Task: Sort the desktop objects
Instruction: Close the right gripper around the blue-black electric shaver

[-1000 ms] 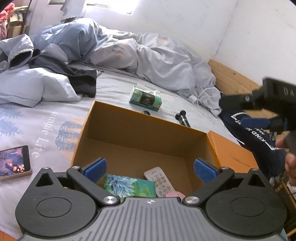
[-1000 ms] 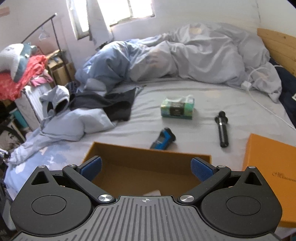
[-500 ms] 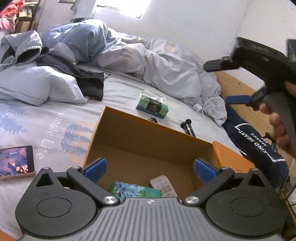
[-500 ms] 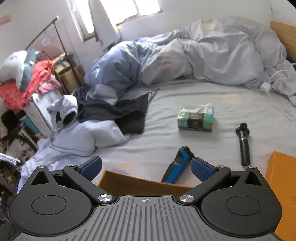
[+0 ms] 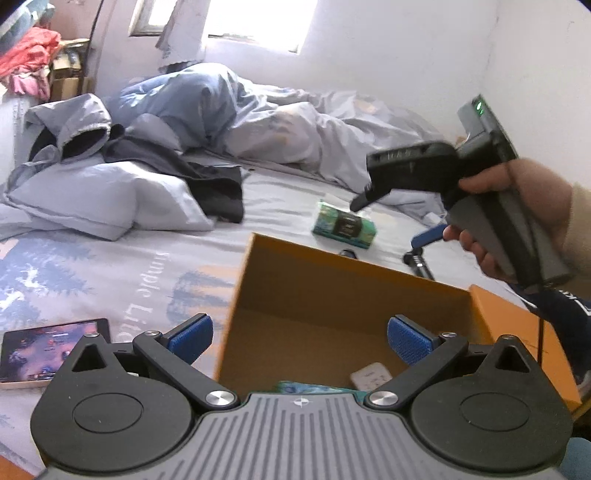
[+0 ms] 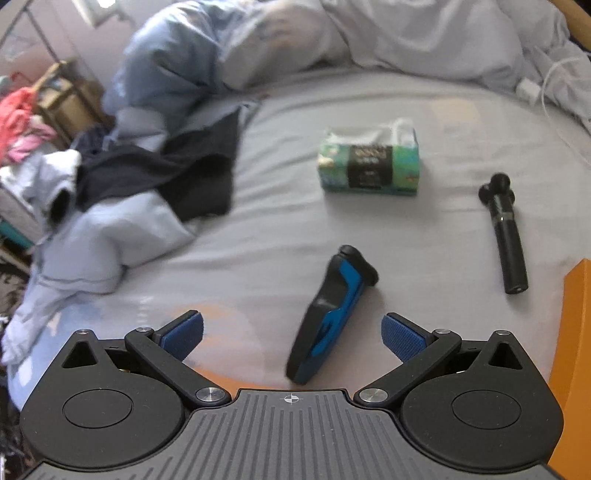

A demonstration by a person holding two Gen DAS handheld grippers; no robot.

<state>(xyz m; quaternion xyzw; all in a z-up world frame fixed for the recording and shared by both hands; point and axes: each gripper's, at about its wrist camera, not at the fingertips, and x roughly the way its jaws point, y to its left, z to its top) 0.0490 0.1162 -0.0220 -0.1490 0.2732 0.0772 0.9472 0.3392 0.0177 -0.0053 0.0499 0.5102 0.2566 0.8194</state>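
An open orange box [image 5: 295, 280] stands on the bed. Inside it lie a white remote [image 5: 370, 376] and a floral packet [image 5: 314, 387]. My left gripper [image 5: 300, 336] is open and empty over the box's near left corner. My right gripper [image 6: 291, 332] is open and empty, low over a blue and black shaver [image 6: 328, 314] that lies on the sheet between its fingers. In the left wrist view the right gripper's body [image 5: 413, 168] shows beyond the box. A green tissue pack [image 6: 369, 162] and a black handle tool [image 6: 506, 240] lie farther back.
A phone [image 5: 51, 349] with a lit screen lies left of the box. The orange lid [image 6: 576, 350] lies at the right. Rumpled duvet [image 6: 406, 33], pillow and dark clothes [image 6: 166, 173] fill the back and left. A white charger cable [image 6: 532, 88] lies at the far right.
My right gripper has moved forward past the box and down over the blue shaver. My left gripper has shifted left and tilted up, so less of the box's inside shows.
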